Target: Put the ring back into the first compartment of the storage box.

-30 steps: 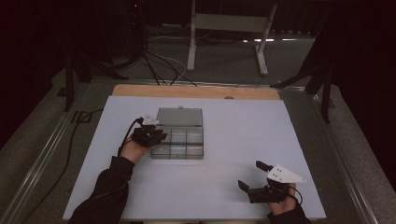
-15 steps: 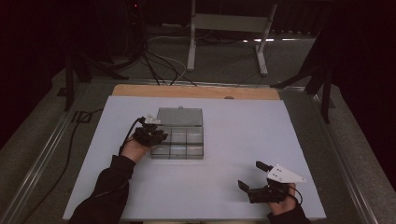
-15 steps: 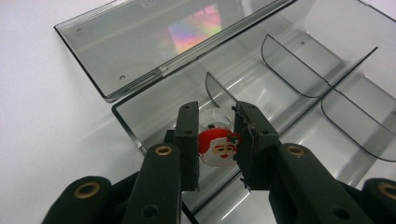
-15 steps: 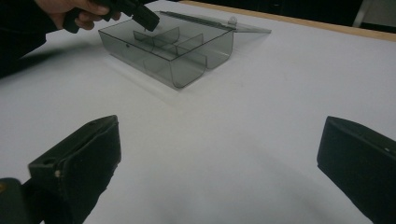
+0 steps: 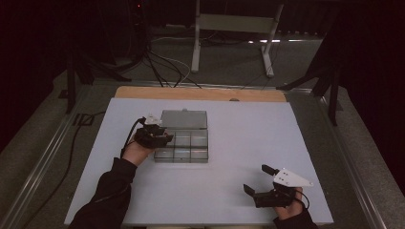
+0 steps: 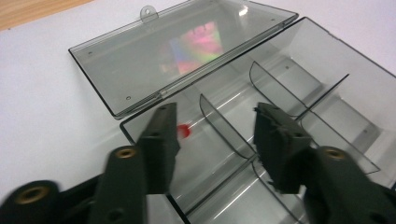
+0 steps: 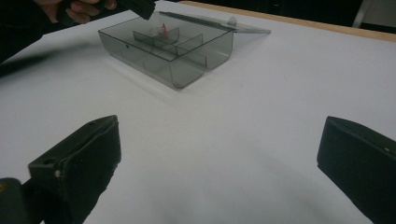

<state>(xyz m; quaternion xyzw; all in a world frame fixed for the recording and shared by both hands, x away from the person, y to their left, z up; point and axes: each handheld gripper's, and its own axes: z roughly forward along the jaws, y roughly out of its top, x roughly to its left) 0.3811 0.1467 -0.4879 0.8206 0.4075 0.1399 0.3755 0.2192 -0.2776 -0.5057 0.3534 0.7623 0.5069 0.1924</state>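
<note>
Left gripper view showed the left gripper point(image 6: 212, 140) over the clear smoky plastic divided box point(image 6: 327, 84), jaws just opened partway, gripping nothing; a small red piece point(image 6: 183, 131) lay in a compartment beneath. Well apart, the right gripper point(image 5: 260, 181) stood wide, empty.

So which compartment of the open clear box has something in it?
The corner compartment by the lid hinge, under the left gripper: a small red piece lies on its floor, while the others look empty.
</note>
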